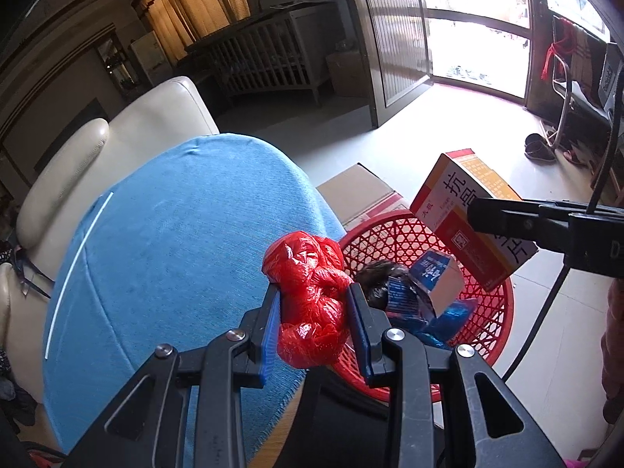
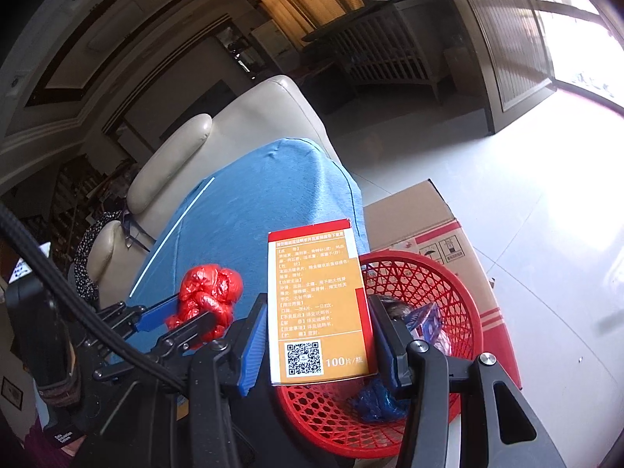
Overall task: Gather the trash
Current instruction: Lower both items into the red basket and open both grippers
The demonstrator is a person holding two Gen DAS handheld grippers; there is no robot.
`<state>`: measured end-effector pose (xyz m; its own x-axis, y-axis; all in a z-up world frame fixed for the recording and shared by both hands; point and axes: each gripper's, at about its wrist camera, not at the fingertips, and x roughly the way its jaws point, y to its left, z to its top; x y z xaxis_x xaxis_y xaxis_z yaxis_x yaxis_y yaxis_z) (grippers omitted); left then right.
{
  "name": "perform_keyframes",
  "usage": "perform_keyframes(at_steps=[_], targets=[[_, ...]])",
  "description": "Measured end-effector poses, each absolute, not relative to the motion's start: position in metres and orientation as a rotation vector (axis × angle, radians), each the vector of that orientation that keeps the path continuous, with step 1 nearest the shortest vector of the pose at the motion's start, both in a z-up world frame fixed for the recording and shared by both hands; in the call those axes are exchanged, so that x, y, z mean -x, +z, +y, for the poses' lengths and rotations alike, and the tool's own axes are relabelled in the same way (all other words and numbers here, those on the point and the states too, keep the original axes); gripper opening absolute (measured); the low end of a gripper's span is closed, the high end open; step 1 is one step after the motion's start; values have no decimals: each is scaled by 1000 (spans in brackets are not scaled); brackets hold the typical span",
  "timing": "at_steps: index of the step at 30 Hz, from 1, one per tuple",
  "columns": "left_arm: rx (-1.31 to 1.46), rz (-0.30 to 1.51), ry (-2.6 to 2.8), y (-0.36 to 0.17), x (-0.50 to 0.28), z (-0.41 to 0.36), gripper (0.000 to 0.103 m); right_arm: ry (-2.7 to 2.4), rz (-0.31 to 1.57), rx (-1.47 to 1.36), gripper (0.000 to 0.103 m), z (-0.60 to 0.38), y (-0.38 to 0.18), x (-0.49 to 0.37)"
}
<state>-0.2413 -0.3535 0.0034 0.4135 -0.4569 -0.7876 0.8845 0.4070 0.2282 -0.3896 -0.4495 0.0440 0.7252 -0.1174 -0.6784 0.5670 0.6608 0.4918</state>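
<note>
Clearly the left gripper (image 1: 316, 314) squeezes a soft, crinkly red bag (image 1: 312, 292); the right gripper (image 2: 316, 335) clamps a stiff, probably light medicine box (image 2: 318, 304) by its sides.

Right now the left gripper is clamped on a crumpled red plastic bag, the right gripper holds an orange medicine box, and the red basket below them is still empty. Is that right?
Not quite: the red basket is not empty. The left wrist view shows a small blue carton and other scraps already lying in it. The rest holds: the left gripper is clamped on the crumpled red plastic bag, and the right gripper holds the orange medicine box.
</note>
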Motion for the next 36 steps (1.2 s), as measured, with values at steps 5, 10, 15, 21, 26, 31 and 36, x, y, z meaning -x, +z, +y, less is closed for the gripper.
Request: perform_keyframes(at_steps=[5,10,15,21,26,31,36], targets=[[-705,717,-960,2,240,-356,35,-432,663,-772,51,-452,40,391],[-695,729,-984,-1,239,-357,35,-438,674,-793,51,-455,34,391],[-684,740,-999,-2,239,-358,36,-448,679,-811,51,-457,30,393],[-680,751,-1005,-6,239,-359,37,-455,683,-836,52,-462,26,395],[-677,751,-1010,-5,240,-358,37,-459,688,-846,52,-464,21,395],[-677,750,-1018,-5,241,-358,37,-461,691,-857,52,-465,18,395],[-679,752,-1021,-5,242,-358,37,-463,693,-863,52,-467,16,396]])
